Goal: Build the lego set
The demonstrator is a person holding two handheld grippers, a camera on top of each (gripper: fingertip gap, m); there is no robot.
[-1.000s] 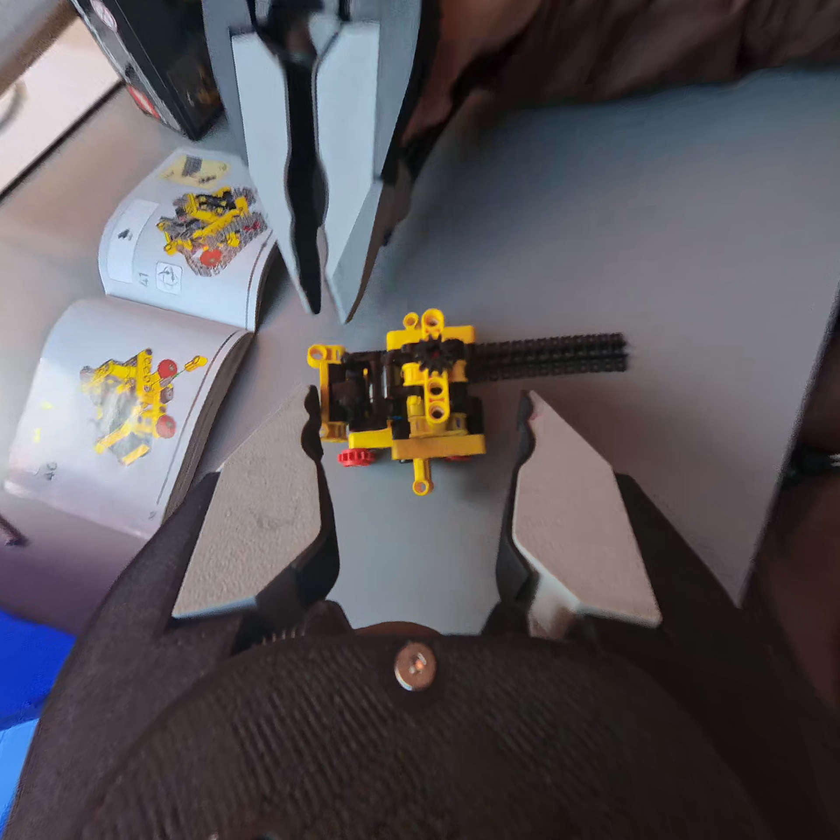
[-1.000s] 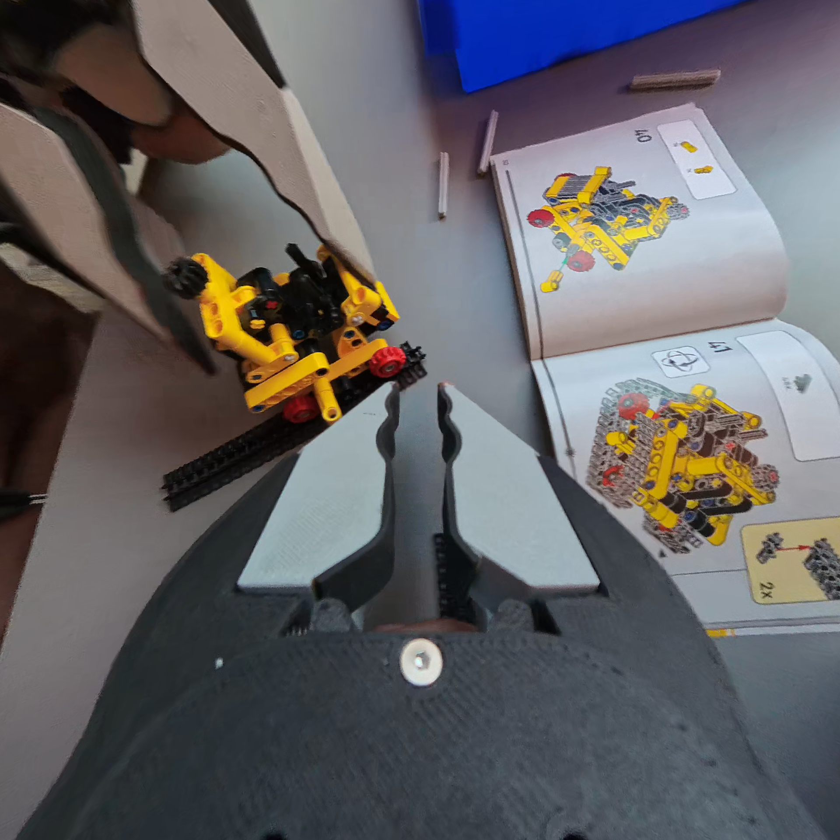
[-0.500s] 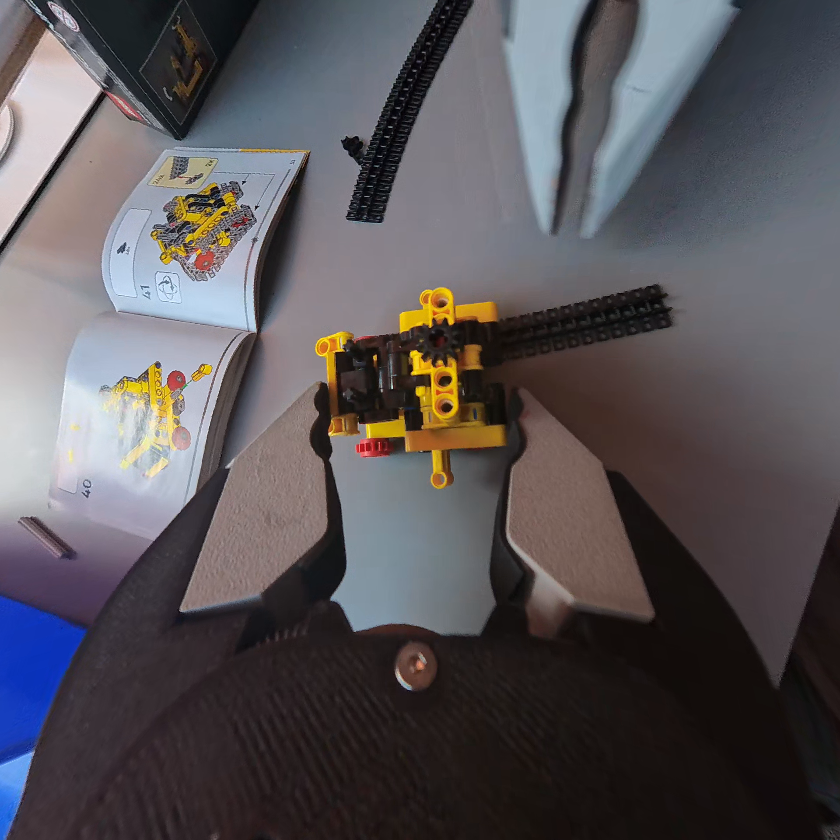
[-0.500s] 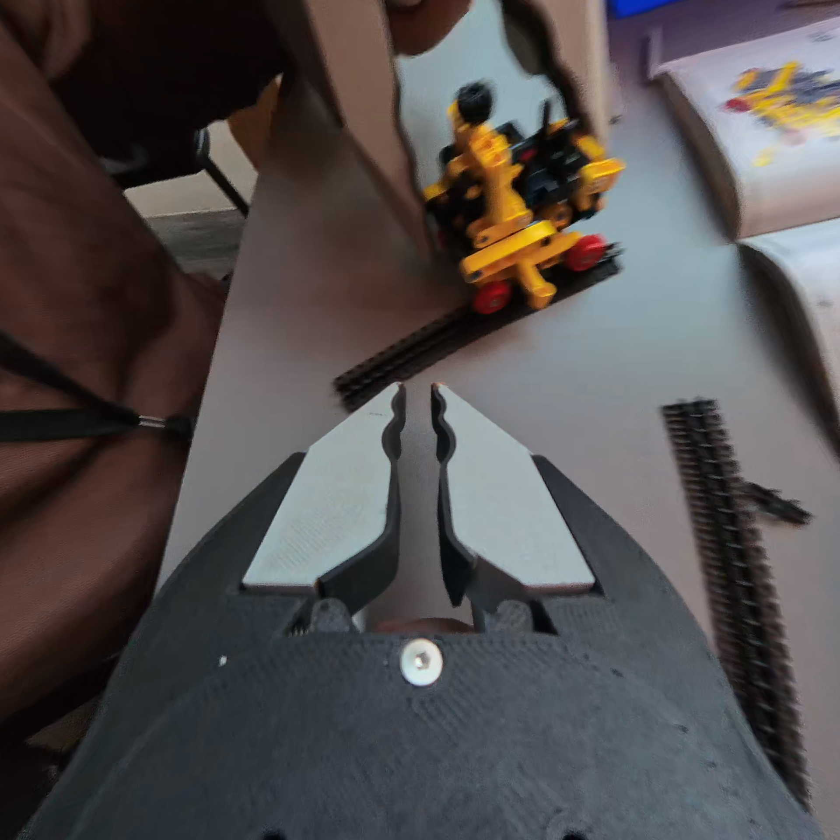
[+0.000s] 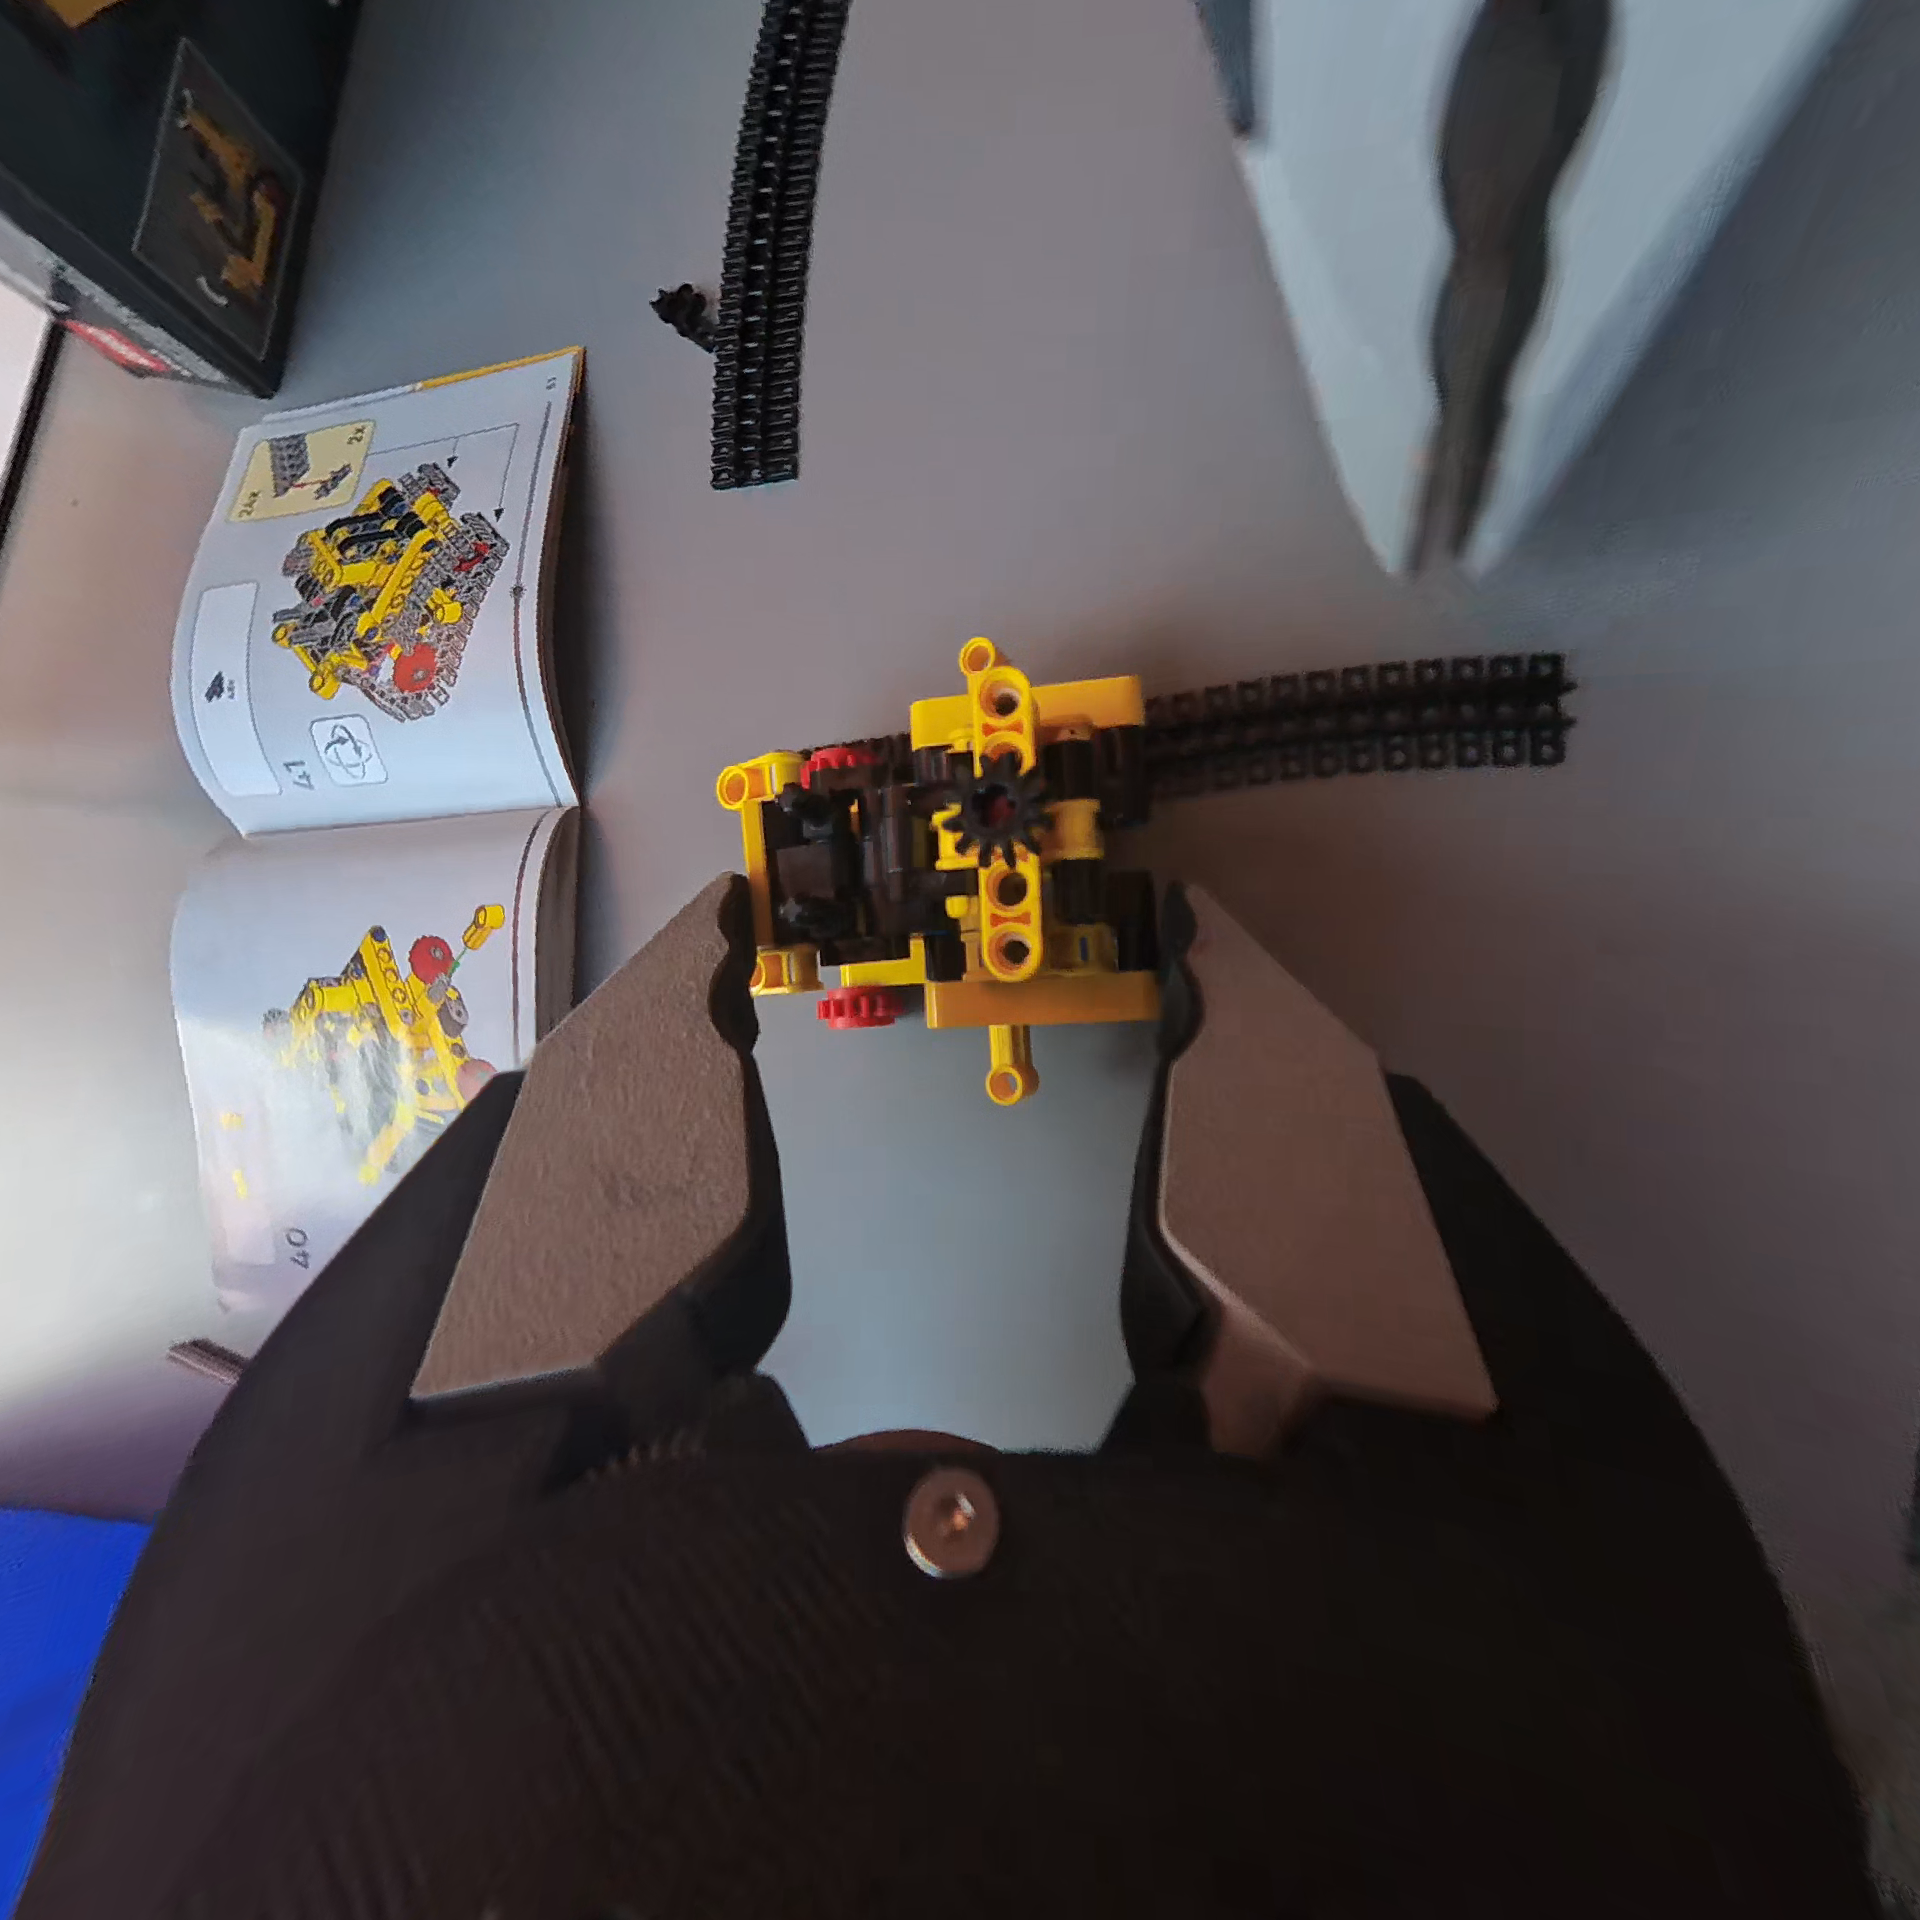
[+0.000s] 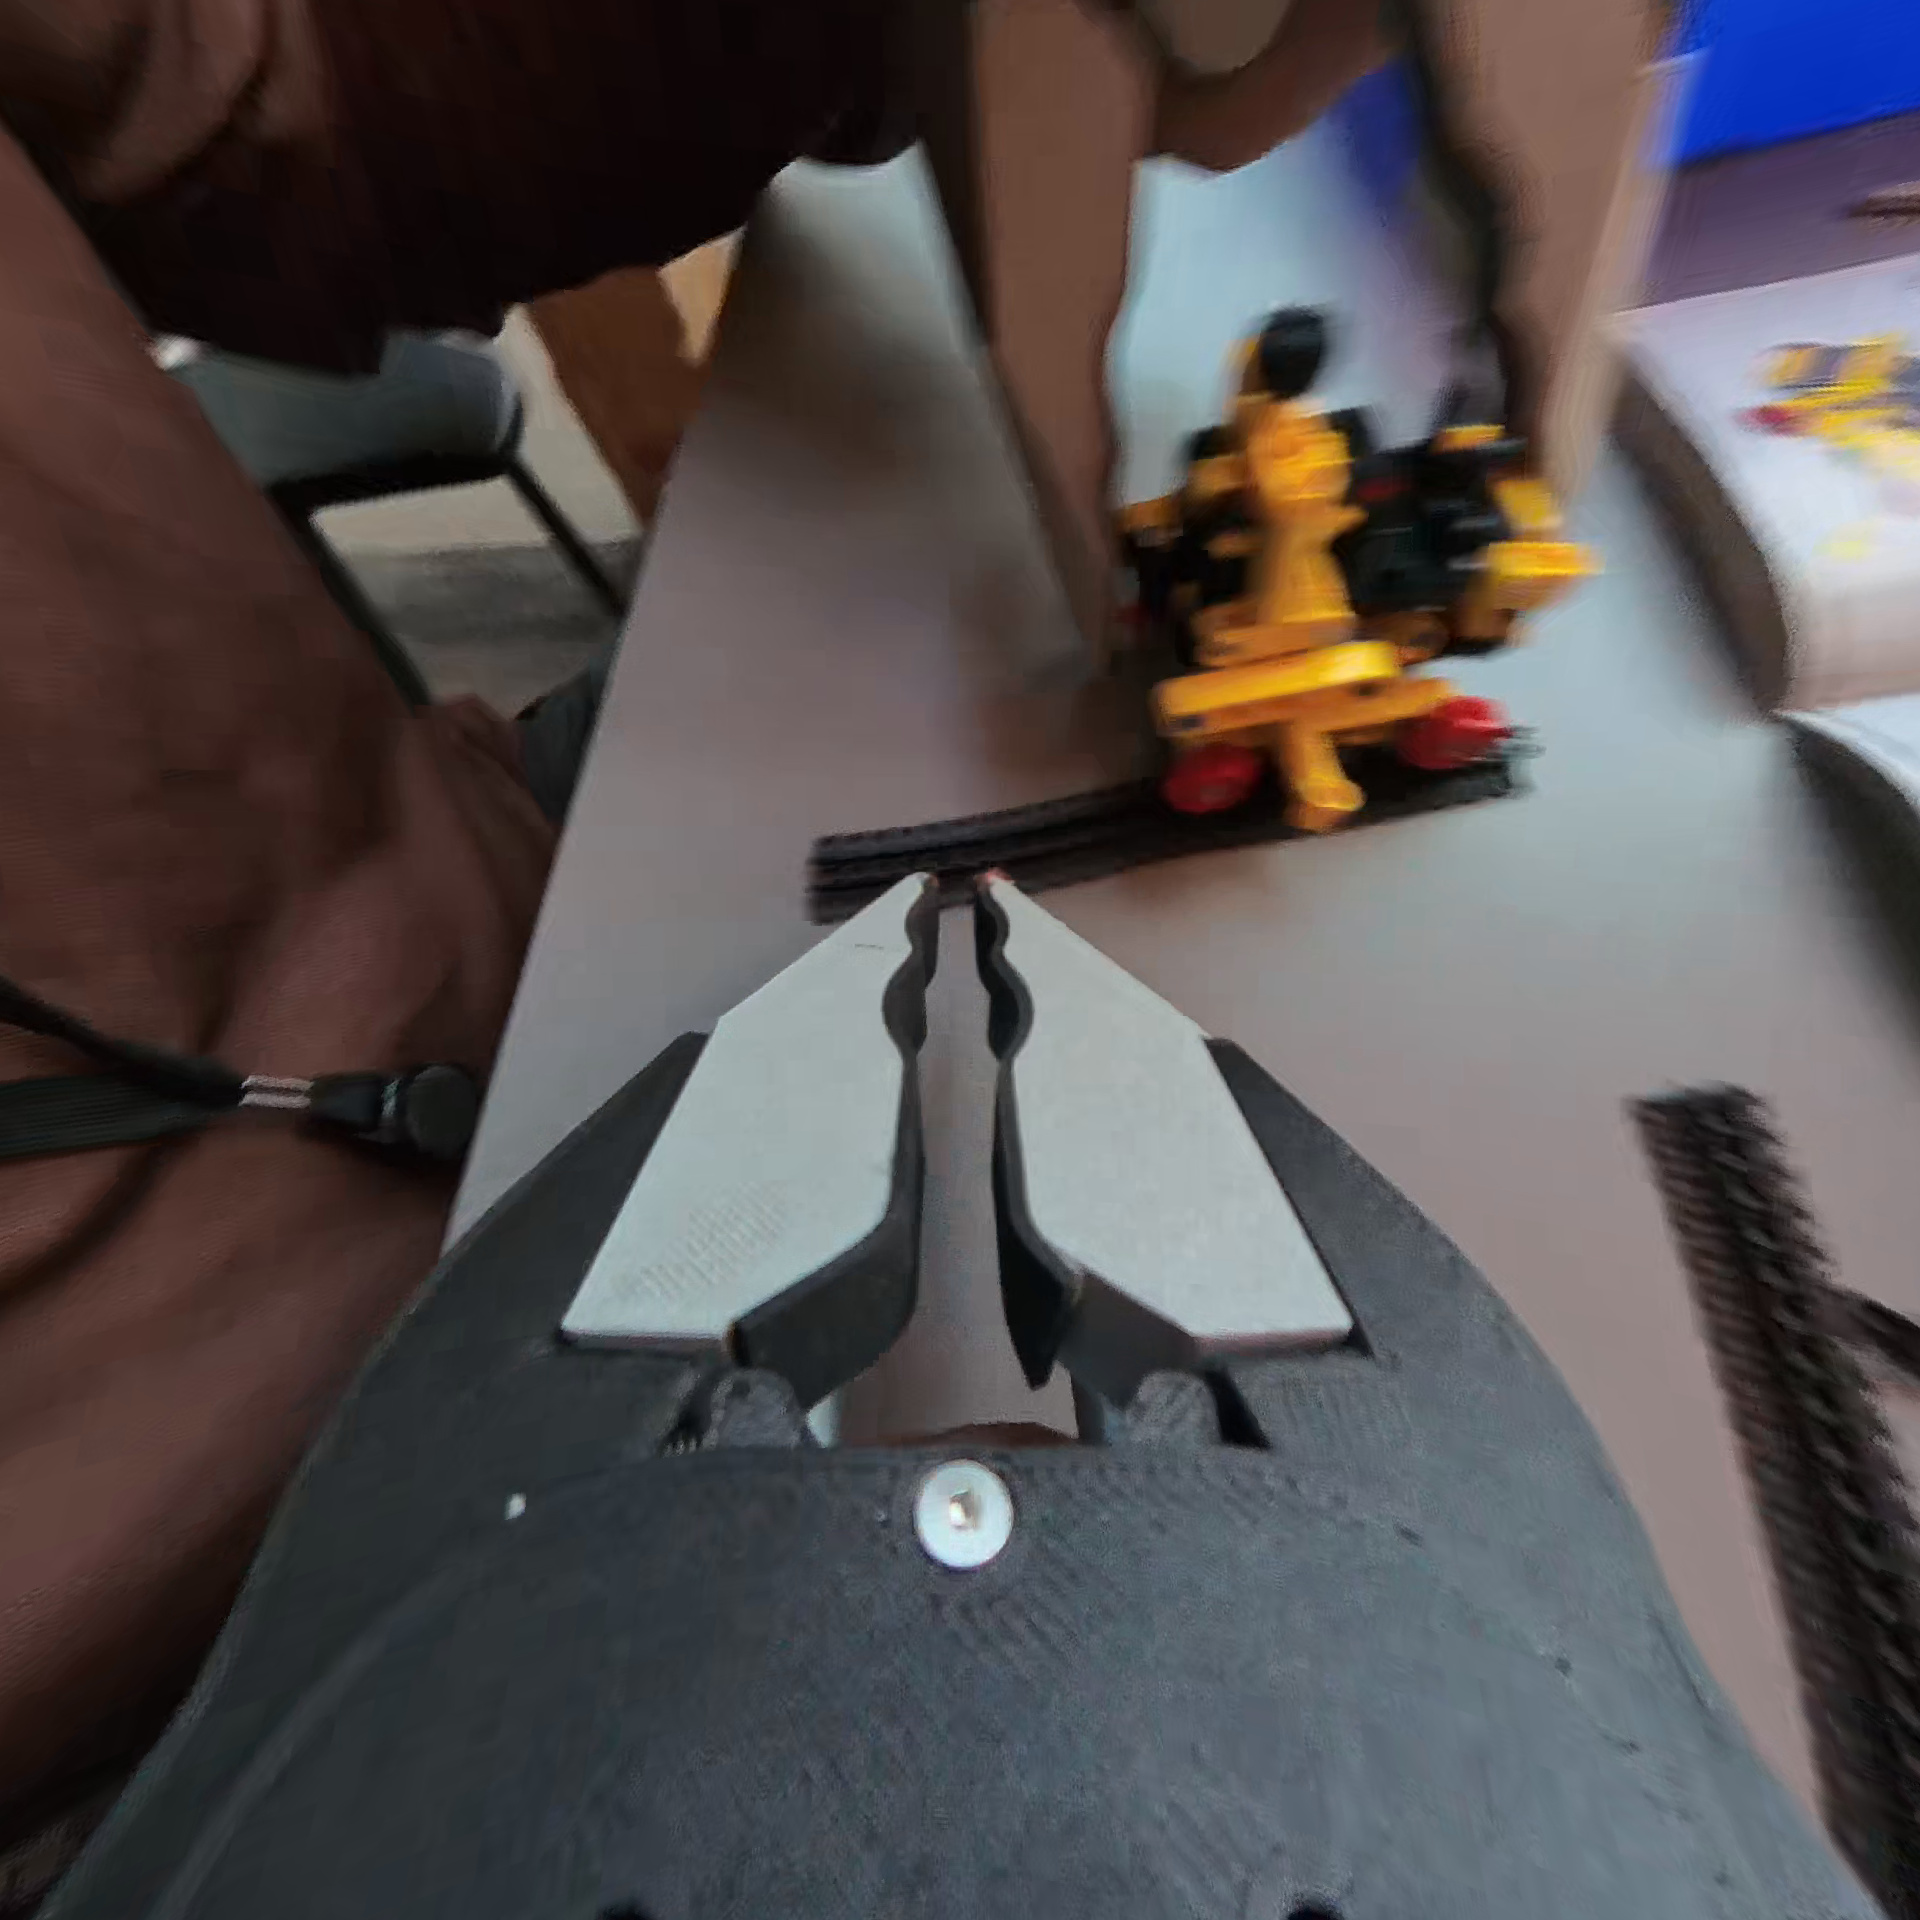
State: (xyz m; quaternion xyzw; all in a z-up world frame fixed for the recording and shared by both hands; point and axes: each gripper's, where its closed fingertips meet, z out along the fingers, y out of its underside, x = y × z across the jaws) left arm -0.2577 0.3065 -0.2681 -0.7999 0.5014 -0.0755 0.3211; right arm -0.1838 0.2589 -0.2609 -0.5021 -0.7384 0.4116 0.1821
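Note:
A yellow and black lego vehicle point(image 5: 940, 862) with red wheels stands on one end of a black track strip point(image 5: 1351, 712) on the grey table. My left gripper point(image 5: 954, 920) is around the vehicle's near half, its fingers point(image 5: 644, 1091) against both sides. In the right wrist view the blurred vehicle point(image 6: 1340, 582) sits between those fingers. My right gripper point(image 6: 956, 883) is almost shut and empty, with its tips right at the free end of the track strip point(image 6: 987, 847). It also shows blurred in the left wrist view point(image 5: 1439, 551). A second track strip point(image 5: 764, 260) lies apart.
An open instruction booklet point(image 5: 374, 623) lies left of the vehicle, a black box point(image 5: 156, 187) beyond it, and a blue bin point(image 5: 52, 1610) near left. The second strip point(image 6: 1787, 1403) lies right of my right gripper. A person in brown point(image 6: 208, 727) sits at the table edge.
My left gripper's jaws have narrowed onto the vehicle's sides. My right gripper has swung away from the booklet side and come down to the free end of the track strip.

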